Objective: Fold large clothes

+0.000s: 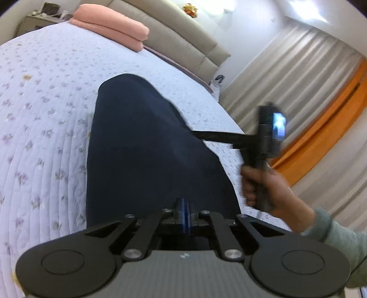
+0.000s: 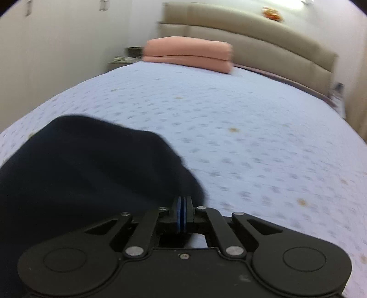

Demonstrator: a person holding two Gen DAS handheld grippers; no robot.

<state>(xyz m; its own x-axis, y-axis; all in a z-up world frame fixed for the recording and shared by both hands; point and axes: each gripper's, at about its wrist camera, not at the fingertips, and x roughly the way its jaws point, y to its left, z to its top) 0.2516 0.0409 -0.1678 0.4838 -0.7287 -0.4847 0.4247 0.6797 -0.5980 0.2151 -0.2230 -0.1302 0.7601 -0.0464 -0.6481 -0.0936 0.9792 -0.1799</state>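
My left gripper (image 1: 183, 207) has its blue pads pressed together, but whether the garment (image 1: 146, 146) sits between them I cannot tell; the cloth hides the tips. Same with my right gripper (image 2: 182, 206): the pinch point is lost against dark fabric. In the right wrist view the garment runs off the frame at 9 o'clock and is smeared by motion. From the left wrist, the right gripper's fingers at 3 o'clock vanish behind the cloth, and the hand (image 1: 263, 190) holding it is blurred. The nightstand (image 1: 39, 20) clutter at 11 o'clock is too small to read.
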